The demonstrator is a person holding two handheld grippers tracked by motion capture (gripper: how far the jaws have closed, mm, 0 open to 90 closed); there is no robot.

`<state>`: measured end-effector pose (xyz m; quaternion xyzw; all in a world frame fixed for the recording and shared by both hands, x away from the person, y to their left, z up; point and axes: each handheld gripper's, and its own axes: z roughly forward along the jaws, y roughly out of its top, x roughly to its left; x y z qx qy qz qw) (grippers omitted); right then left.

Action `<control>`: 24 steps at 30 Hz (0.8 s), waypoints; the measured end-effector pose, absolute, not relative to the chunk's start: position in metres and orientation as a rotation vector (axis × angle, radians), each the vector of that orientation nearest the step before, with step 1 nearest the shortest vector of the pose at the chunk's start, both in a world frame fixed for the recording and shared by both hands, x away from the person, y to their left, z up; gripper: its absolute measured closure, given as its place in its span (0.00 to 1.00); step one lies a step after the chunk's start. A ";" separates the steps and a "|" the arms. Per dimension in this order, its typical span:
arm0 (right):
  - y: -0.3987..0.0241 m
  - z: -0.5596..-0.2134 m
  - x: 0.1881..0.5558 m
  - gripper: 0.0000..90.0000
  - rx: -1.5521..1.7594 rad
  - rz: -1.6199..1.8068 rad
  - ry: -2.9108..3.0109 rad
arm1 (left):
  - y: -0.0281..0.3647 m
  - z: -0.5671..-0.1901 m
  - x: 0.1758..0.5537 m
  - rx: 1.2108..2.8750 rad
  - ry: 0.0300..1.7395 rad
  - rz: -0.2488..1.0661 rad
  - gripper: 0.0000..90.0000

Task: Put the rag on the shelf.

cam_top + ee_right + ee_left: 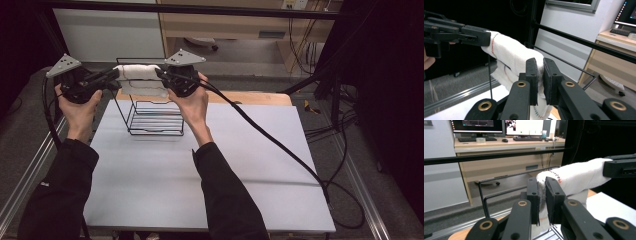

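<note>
Now, left gripper: clenched on white knitted cloth, upper left of frame.
Right gripper: gripping the cloth's other end.
Black wire rack: beneath cloth.

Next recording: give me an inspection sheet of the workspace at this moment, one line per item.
Surface: white table top, mostly bare.
Job's things: white cloth stretched over the top bar of the black wire rack.
Clutter: nothing seen.
Grippers: left gripper and right gripper each shut on a cloth end.
Cables: black cable trails right across the table.
Surroundings: wooden desk with monitors beyond.
</note>
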<state>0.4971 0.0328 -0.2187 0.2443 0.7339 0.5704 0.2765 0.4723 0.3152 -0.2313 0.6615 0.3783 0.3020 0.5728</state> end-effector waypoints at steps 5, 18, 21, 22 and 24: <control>0.031 -0.224 0.493 0.93 0.650 1.539 1.993 | 0.315 -0.236 0.467 1.578 0.893 0.699 0.90; 0.031 -0.243 0.490 0.92 0.648 1.519 2.046 | 0.311 -0.246 0.464 1.616 0.911 0.699 0.89; 0.031 -0.244 0.491 0.92 0.646 1.522 2.047 | 0.312 -0.242 0.461 1.622 0.913 0.707 0.88; 0.031 -0.244 0.491 0.92 0.645 1.522 2.047 | 0.312 -0.239 0.460 1.618 0.918 0.708 0.87; 0.031 -0.244 0.491 0.92 0.641 1.519 2.047 | 0.313 -0.233 0.458 1.606 0.923 0.705 0.85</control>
